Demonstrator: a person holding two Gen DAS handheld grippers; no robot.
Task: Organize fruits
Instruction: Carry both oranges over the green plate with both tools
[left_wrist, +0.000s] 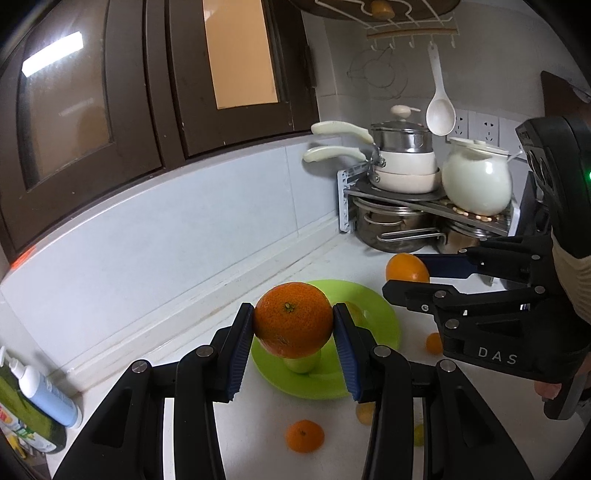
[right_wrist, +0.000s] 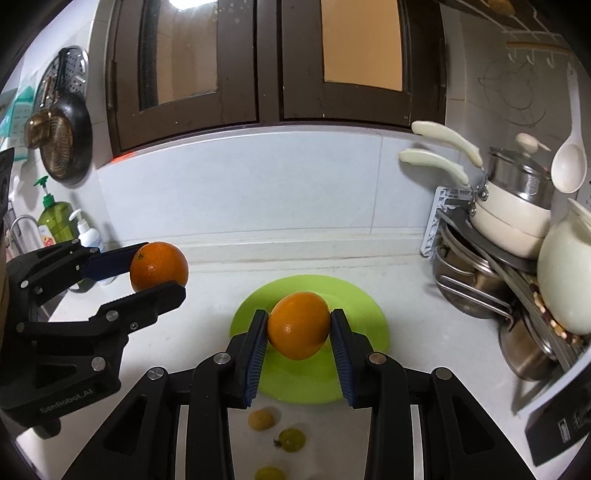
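Fruits lie scattered on the near white bench: a small mandarin and a few yellowish pieces. Above them, 2 oranges are lifted clear of the bench. The left hand-held gripper clamps 1 orange between its blue pads, above the near-left part of the green plate. The right hand-held gripper pinches the other orange over the same plate. A green fruit rests on the plate. Farther right, stacked pots and a white jar fill a corner rack.
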